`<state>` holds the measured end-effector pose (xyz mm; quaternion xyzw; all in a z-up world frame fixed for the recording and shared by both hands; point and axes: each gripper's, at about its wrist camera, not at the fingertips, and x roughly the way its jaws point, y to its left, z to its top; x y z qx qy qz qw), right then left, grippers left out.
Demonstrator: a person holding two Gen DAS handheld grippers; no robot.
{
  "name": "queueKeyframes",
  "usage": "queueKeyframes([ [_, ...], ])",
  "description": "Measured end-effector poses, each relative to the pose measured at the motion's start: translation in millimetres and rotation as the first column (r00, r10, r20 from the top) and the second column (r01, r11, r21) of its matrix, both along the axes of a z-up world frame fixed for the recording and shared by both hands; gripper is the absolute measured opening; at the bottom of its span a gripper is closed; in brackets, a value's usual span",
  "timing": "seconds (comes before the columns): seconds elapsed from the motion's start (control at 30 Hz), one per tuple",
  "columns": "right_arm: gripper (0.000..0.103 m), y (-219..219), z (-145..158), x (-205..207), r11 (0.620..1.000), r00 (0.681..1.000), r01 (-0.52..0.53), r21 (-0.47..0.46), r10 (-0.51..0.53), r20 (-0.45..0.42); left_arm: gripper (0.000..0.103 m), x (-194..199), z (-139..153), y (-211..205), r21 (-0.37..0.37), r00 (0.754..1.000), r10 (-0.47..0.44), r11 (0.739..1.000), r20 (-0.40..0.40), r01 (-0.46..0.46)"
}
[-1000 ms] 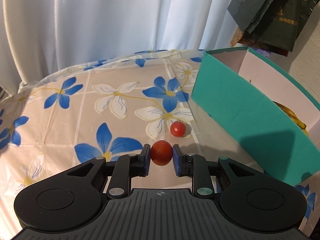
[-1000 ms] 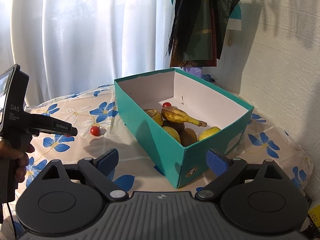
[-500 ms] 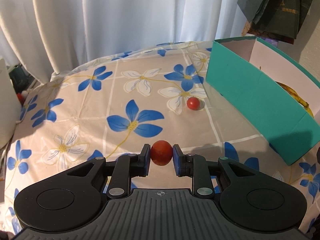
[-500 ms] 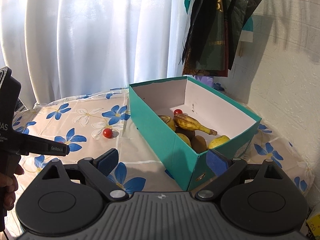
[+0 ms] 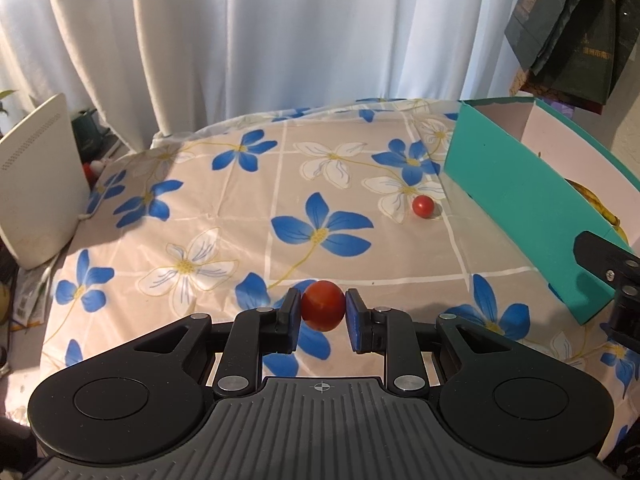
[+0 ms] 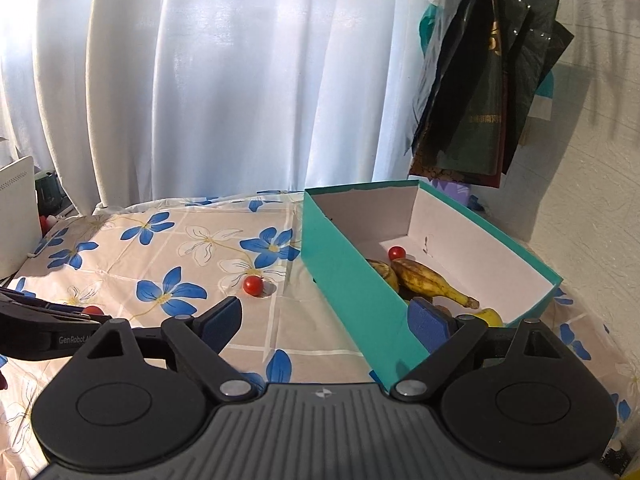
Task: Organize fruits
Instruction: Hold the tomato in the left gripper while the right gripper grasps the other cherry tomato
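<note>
Clamping a red tomato (image 5: 322, 306), the left gripper (image 5: 322, 316) misses the bananas (image 6: 432, 286) seen beyond the right gripper's (image 6: 326, 322) wide, just-narrowing jaws.

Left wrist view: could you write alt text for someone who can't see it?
The left gripper pinches a small red tomato above a blue-flowered tablecloth. A second tomato lies on the cloth near a teal box at right, with white curtains behind.
</note>
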<state>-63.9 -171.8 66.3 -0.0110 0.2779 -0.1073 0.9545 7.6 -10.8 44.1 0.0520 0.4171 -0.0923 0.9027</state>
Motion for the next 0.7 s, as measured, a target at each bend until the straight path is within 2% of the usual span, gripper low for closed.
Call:
queueKeyframes([
  [0.23,0.071,9.9,-16.0,33.3,0.998,0.997,-0.057,-0.010,0.056,-0.051,0.027,-1.1,5.7,13.6,-0.015,0.999,0.038,0.999,0.006,-0.038],
  [0.53,0.063,14.5,-52.6,89.0,0.995,0.987,-0.101,-0.008,0.099,-0.130,0.027,5.0,4.2,21.8,-0.024,0.999,0.050,0.998,-0.005,-0.050],
  [0.7,0.053,17.2,-70.4,123.6,0.993,0.980,-0.121,-0.012,0.118,-0.161,0.027,9.8,0.8,24.6,-0.036,0.998,0.061,0.997,-0.014,-0.061],
])
